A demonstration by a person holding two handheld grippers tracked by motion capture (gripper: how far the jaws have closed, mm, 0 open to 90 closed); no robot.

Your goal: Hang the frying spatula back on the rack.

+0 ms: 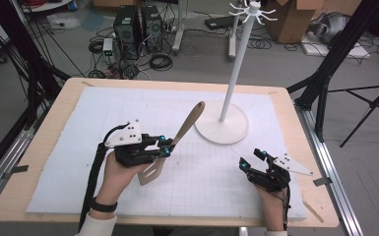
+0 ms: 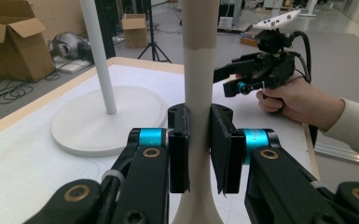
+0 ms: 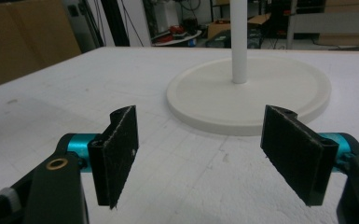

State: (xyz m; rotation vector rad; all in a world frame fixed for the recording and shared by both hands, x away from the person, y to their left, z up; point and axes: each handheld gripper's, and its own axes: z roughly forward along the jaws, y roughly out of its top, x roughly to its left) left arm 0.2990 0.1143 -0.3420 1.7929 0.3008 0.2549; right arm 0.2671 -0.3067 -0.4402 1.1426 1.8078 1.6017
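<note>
Though claw-gripped (image 2: 198, 140), spatula blade (image 1: 151, 173) overhead

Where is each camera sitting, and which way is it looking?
High view: above the person's side, looking forward and down on the table; both forearms, left gripper and right gripper show.
Left gripper view: rides the left gripper, looking along its jaws shut on the wooden spatula; the other hand shows beyond.
Right gripper view: rides the right gripper, looking between open jaws.
Shared: all show the white stand.
</note>
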